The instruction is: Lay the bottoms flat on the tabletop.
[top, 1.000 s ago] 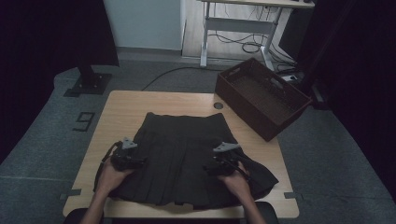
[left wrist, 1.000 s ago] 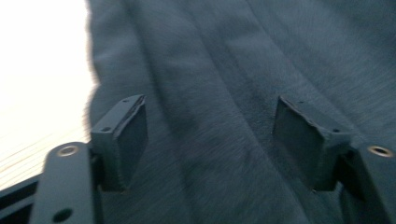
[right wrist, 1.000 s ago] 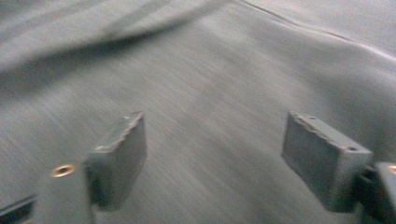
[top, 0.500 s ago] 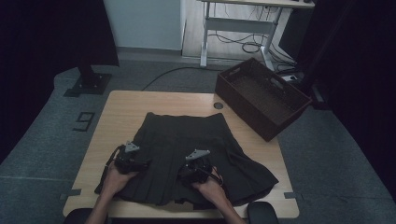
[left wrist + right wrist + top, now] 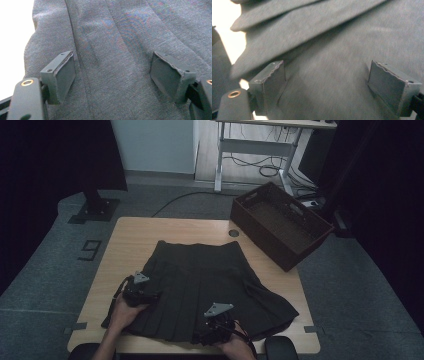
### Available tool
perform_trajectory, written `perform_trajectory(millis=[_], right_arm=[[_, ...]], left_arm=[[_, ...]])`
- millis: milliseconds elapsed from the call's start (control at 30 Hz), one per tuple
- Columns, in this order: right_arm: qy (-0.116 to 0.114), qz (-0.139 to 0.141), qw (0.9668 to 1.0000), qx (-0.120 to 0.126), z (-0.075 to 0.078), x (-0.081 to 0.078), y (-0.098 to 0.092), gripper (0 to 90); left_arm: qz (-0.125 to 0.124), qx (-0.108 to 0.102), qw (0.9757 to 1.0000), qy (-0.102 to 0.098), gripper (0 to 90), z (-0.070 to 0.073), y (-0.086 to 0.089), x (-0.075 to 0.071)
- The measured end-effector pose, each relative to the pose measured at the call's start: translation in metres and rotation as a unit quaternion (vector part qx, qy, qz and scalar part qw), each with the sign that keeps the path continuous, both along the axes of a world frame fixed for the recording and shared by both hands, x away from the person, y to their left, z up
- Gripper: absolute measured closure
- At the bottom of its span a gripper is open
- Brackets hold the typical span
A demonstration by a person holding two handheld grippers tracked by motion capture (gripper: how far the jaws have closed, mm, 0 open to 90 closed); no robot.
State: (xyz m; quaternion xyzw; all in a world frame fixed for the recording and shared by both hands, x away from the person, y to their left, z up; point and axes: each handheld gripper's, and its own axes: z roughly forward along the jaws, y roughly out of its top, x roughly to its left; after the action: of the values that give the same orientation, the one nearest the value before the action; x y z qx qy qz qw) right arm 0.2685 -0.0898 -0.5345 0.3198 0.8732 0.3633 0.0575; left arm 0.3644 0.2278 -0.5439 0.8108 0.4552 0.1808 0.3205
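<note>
Already spread flat, a dark pleated skirt (image 5: 205, 285) covers the middle of the table (image 5: 150, 232) in the high view, its waistband toward the far edge and its hem along the near edge, one flap trailing toward the near right corner. The left gripper (image 5: 150, 296) rests on the skirt's near left part, and the right gripper (image 5: 212, 330) sits at the hem by the near edge. A brown basket (image 5: 282, 222) stands empty off the far right corner, part of it overhanging the table. Judged from that, the smoothing looks largely done, while any folding and the move to the basket are yet to come.

Seen from the left gripper view, the left gripper (image 5: 112, 75) has its jaws wide apart over grey pleats of the skirt (image 5: 117, 50), the pads (image 5: 65, 75) clear of the cloth between them, gripping nothing.

Over in the right gripper view, the right gripper (image 5: 327, 85) likewise stands wide, its jaws having just been opening, with skirt (image 5: 329, 62) cloth lying slack between them and no pinch on it. A loose fold crosses the top, near the skirt's edge, which suggests that side may need another pass before a first fold.
</note>
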Motion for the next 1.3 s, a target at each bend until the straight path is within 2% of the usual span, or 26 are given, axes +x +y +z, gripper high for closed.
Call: perform_trajectory(millis=[100,167,200,267,300,333,400,467,500,533,567,600,633,733,767,800,867,933,1000,1033,1100,1200,1267,1300], right_arm=[[-0.003,-0.007,0.9999,0.015,0.010,0.002,-0.013,15.4],[-0.021,-0.028,0.9993,0.015,0.018,0.011,-0.024,17.9],[-0.028,-0.042,0.9986,0.012,0.021,0.017,-0.032,20.4],[-0.043,-0.074,0.9963,-0.001,0.023,0.030,-0.048,31.0],[-0.050,-0.092,0.9943,-0.020,0.021,0.037,-0.058,37.8],[-0.049,-0.103,0.9930,-0.032,0.019,0.042,-0.063,39.0],[-0.042,-0.131,0.9887,-0.059,0.010,0.051,-0.077,45.2],[-0.038,-0.153,0.9848,-0.073,0.001,0.056,-0.088,44.2],[-0.031,-0.162,0.9851,-0.048,-0.002,0.057,-0.093,46.8],[-0.028,-0.168,0.9846,-0.041,-0.002,0.057,-0.097,48.9],[-0.035,-0.170,0.9835,-0.051,-0.002,0.057,-0.099,52.4],[-0.043,-0.169,0.9828,-0.060,-0.002,0.057,-0.099,52.8],[-0.044,-0.170,0.9825,-0.063,-0.001,0.058,-0.101,54.0],[-0.040,-0.179,0.9815,-0.055,-0.002,0.066,-0.108,58.7],[-0.043,-0.186,0.9798,-0.060,-0.002,0.070,-0.110,62.5],[-0.051,-0.187,0.9789,-0.066,-0.003,0.073,-0.113,62.2],[-0.044,-0.190,0.9792,-0.056,-0.003,0.079,-0.117,61.4],[-0.034,-0.183,0.9811,-0.052,-0.001,0.081,-0.119,50.6],[-0.031,-0.181,0.9824,-0.037,0.004,0.075,-0.121,44.6],[-0.030,-0.172,0.9844,-0.023,0.009,0.068,-0.122,42.3],[-0.025,-0.160,0.9868,-0.009,0.014,0.058,-0.121,38.8],[-0.012,-0.126,0.9917,-0.021,0.013,0.041,-0.119,36.8],[0.001,-0.118,0.9921,-0.044,0.006,0.035,-0.117,38.5],[0.003,-0.117,0.9915,-0.056,0.001,0.034,-0.116,40.9]], left_arm=[[-0.005,0.006,0.9999,0.007,23.7,0.004,0.000,0.000],[-0.007,0.012,0.9999,-0.005,27.8,0.012,0.002,-0.001],[-0.004,0.007,0.9999,-0.013,28.1,0.017,0.005,-0.002],[0.011,0.002,0.9994,-0.033,33.0,0.029,0.015,-0.001],[0.020,0.005,0.9991,-0.038,35.3,0.031,0.019,0.000],[0.030,0.010,0.9987,-0.039,37.0,0.033,0.025,0.002],[0.051,0.023,0.9981,-0.027,38.6,0.032,0.037,0.008],[0.057,0.025,0.9981,-0.003,44.3,0.024,0.045,0.012],[0.056,0.032,0.9979,0.009,44.7,0.019,0.047,0.012],[0.050,0.041,0.9977,0.020,47.1,0.013,0.046,0.012],[0.047,0.023,0.9985,0.013,49.9,0.010,0.047,0.010],[0.053,0.007,0.9984,0.017,53.9,0.009,0.048,0.008],[0.054,0.001,0.9983,0.019,56.0,0.009,0.047,0.007],[0.042,0.012,0.9987,0.026,58.2,0.011,0.040,0.001],[0.038,0.015,0.9988,0.026,58.2,0.011,0.038,-0.002],[0.036,0.018,0.9989,0.023,57.4,0.011,0.037,-0.004],[0.032,0.028,0.9989,0.018,48.7,0.014,0.035,-0.009],[0.020,0.017,0.9996,0.013,40.9,0.022,0.033,-0.017],[0.002,0.004,1.0000,0.005,36.9,0.033,0.030,-0.032],[-0.006,-0.002,1.0000,0.006,35.0,0.035,0.029,-0.037],[-0.026,-0.008,0.9995,0.018,31.7,0.037,0.026,-0.048],[-0.037,0.020,0.9982,0.041,30.5,0.025,0.021,-0.060],[-0.037,0.038,0.9974,0.050,31.2,0.016,0.020,-0.063],[-0.033,0.018,0.9983,0.045,31.0,0.012,0.022,-0.064]])
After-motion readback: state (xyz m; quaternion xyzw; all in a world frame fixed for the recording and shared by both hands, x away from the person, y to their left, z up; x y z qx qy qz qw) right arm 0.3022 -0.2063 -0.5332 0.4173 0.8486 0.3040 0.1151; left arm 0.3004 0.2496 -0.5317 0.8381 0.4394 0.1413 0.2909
